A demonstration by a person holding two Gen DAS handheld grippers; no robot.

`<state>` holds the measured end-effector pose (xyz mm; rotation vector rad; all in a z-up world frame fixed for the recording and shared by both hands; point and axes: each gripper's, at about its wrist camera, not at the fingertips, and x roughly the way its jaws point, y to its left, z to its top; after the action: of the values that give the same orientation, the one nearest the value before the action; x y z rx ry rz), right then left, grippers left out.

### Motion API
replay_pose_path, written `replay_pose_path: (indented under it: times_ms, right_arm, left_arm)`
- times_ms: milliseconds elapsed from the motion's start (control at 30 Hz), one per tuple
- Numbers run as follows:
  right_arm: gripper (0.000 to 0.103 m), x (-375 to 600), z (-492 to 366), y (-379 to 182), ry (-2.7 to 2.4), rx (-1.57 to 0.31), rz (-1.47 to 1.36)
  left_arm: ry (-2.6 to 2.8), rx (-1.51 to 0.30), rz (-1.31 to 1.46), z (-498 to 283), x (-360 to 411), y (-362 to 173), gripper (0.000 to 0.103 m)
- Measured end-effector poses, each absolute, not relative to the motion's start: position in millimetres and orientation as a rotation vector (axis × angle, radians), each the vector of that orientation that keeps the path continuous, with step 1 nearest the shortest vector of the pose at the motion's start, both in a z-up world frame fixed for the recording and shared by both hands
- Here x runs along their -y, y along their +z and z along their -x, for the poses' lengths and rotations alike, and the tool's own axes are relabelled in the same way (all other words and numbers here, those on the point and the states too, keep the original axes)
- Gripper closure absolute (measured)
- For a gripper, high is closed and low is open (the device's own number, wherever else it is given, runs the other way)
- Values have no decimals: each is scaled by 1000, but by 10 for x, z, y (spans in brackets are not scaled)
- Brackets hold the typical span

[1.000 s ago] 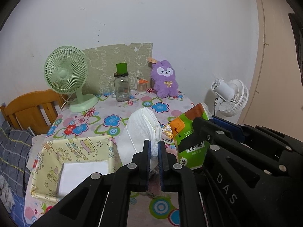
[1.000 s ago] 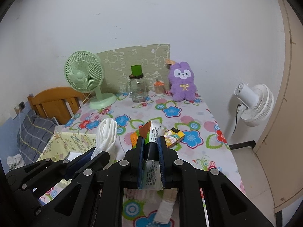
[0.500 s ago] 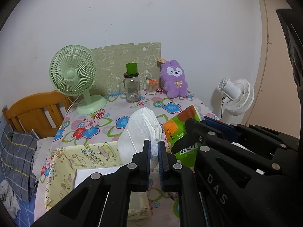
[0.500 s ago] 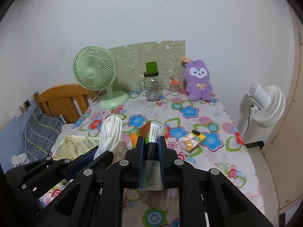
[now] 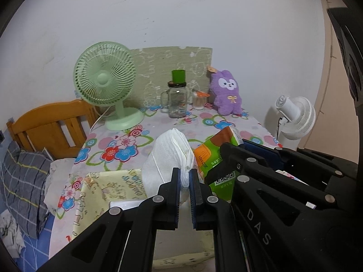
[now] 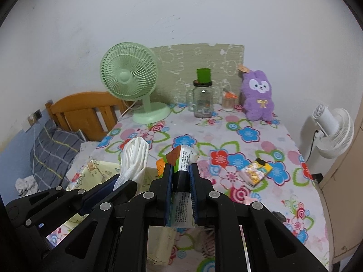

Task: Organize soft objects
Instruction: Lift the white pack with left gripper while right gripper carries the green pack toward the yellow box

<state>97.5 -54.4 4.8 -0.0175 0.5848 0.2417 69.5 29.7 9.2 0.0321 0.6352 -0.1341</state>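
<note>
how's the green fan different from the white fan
The green fan stands on the flowered table, at its back left near the wall; the white fan stands off the table, past its right edge. The green fan's grille faces the camera, while the white fan is turned away and shows its motor housing. The green fan is pale green all over, the white one plain white. Both have round grilles.
</note>
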Motion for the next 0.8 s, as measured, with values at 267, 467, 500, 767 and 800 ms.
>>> replay_pose_path:
  times_ms: [267, 467, 500, 767, 800]
  right_arm:
    - [86, 305, -1074, -64, 274, -617, 28]
    - [86, 163, -1136, -197, 291, -647, 32]
    - [86, 136, -1159, -232, 294, -657, 30]
    - [86, -54, -1302, -439, 322, -713, 31]
    - [86, -73, -1323, -469, 324, -719, 31]
  left_arm:
    - [-108, -662, -26, -753, -501, -10, 98]
    - [-92, -690, -40, -792, -618, -133, 98]
    - [-88, -699, -43, -803, -640, -159, 98]
    - [-54, -753, -44, -894, -799, -342, 95]
    - [-50, -761, -47, -911, -816, -373, 94]
